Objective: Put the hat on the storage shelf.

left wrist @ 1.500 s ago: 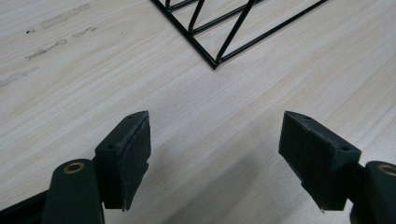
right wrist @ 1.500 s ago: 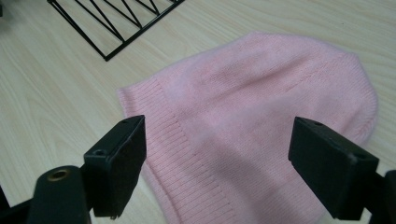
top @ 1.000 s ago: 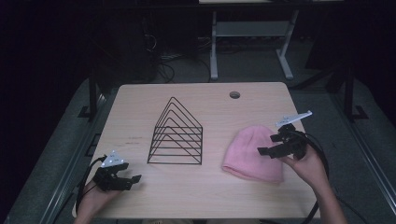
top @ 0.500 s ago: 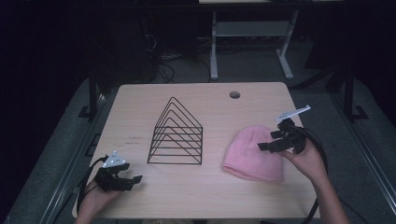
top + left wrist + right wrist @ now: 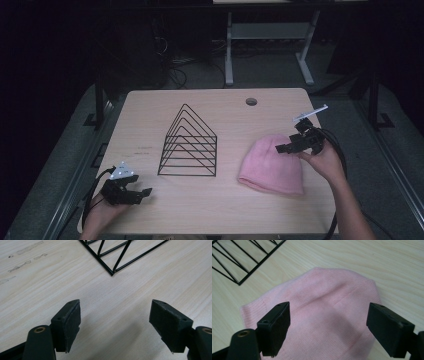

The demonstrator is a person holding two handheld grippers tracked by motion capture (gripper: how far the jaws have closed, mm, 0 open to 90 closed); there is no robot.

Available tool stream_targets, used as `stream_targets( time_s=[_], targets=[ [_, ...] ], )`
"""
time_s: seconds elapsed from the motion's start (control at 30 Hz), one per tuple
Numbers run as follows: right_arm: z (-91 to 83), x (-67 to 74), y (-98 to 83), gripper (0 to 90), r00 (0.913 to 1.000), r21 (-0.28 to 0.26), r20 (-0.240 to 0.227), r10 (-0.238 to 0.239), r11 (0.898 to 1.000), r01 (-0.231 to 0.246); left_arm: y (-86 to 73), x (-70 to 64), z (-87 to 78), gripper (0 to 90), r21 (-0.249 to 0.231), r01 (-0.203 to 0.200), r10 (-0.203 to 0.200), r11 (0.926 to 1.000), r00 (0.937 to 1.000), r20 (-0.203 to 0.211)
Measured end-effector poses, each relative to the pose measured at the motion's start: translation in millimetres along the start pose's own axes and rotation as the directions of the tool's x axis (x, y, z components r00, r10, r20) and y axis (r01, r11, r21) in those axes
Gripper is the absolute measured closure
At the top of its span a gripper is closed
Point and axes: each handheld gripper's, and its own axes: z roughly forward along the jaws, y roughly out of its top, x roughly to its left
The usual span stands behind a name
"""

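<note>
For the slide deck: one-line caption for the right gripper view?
Right hand-held gripper, jaws open, poised above a pink knit beanie on the wooden table, wire rack beyond.

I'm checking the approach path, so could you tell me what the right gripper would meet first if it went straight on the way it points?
Most likely the pink beanie: the open right gripper points down at its middle, though how high it hovers is unclear.

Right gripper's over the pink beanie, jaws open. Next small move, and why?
Probably lower the right gripper onto the pink beanie and close. Its jaws stand wide open above the fabric, which lies flat on the table, ungripped. The left gripper rests open, apart.
</note>
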Motion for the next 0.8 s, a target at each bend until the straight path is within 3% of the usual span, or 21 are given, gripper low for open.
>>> stream_targets(
  time_s=[0.37, 0.8],
  targets=[
    [6.0, -13.2, 7.0, 17.0, 0.9995, 0.017, 0.017, 0.028, 0.999, -0.028, 0.1, -0.2, -0.7, 25.4, -0.001, -0.002, 0.002, 1.0000, 1.0000, 0.001],
    [25.5, -29.6, 7.5, 17.2, 0.9966, 0.065, 0.044, 0.069, 0.995, -0.072, -0.6, 0.1, -0.3, 25.4, 0.002, 0.005, -0.005, 1.0000, 1.0000, 0.001]
  ],
)
